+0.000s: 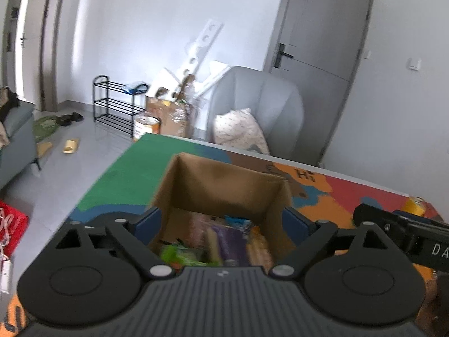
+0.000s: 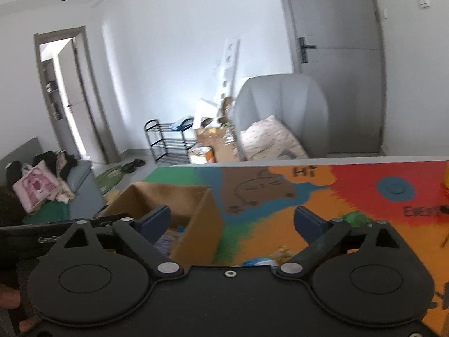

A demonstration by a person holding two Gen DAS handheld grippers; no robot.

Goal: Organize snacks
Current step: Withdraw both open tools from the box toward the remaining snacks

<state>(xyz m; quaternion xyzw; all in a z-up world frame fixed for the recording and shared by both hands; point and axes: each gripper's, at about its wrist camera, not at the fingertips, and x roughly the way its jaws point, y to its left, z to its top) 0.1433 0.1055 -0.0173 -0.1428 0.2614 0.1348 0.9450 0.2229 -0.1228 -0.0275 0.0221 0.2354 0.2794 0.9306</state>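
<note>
Left wrist view: the left gripper fills the bottom of the frame, its blue-padded jaws spread wide on either side of an open cardboard box. The pads sit just outside the box's near corners; whether they touch the cardboard cannot be told. Snack packets lie inside the box in green, purple and orange wrappers, blurred. The box stands on a brightly coloured play mat that covers a table, with green mat clear to the left of the box up to the table's left edge, and grey floor beyond. At the right edge of the frame the black body of the other tool reaches in, with a yellow can behind it on the mat's far right corner.

Right wrist view: the right gripper is also spread wide, pinching nothing. Its left finger hangs over the box's right wall; its right finger hangs over bare orange mat. Between them the mat is open. A few loose packets lie low in the centre, near the tool body. The table's far edge runs across mid-frame, with a grey armchair behind.
</note>
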